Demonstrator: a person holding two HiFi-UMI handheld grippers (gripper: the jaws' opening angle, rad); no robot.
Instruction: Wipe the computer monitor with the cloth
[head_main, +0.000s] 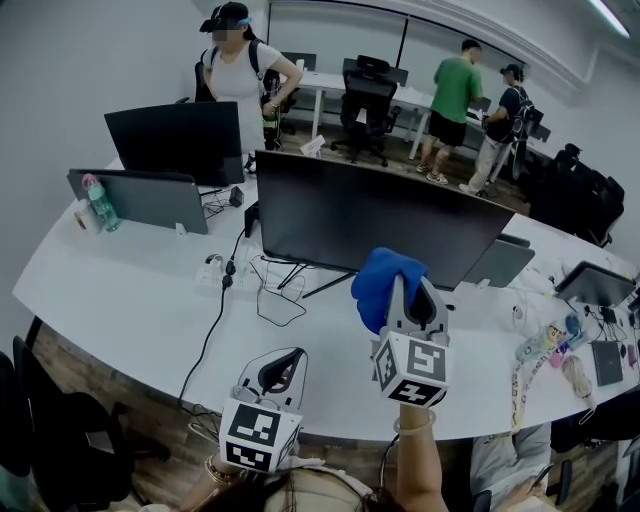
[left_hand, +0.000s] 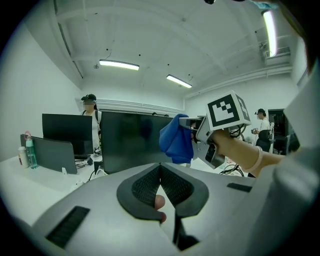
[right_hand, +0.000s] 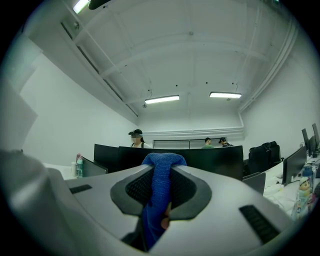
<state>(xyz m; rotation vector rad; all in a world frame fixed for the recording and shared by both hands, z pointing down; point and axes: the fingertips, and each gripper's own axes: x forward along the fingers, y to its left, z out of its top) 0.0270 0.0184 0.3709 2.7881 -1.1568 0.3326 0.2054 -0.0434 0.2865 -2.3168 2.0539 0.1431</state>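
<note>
Blue cloth (head_main: 383, 283) is bunched in the right claw (head_main: 412, 305), whose two jaws are clamped on it; in the right gripper view the fabric runs as a thick band between the dark pads and bulges over the tip. That claw is raised in front of the monitor (head_main: 380, 215), with the cloth over the lower edge of the dark screen, a little right of its middle in the head view. Whether the cloth touches the glass I cannot tell. The left gripper view shows the cloth hanging beside the screen's right part, with the person's wrist behind the marker cube

The left claw (head_main: 283, 368) is lower and nearer the person, over the front edge of the white bench (head_main: 130, 300), well apart from the monitor. Its jaws are together with nothing held between the pads

The monitor stands upright on the bench, its stand legs among loose cables (head_main: 272, 290) that lead to a power strip (head_main: 212, 272). Behind it to the left stand a second dark screen (head_main: 175, 140) and a grey panel (head_main: 140, 198), with a bottle (head_main: 100, 203) beside the panel. One person (head_main: 240, 75) stands behind those screens, and two more (head_main: 455, 95) stand at a far desk, near a black chair (head_main: 368, 100)
</note>
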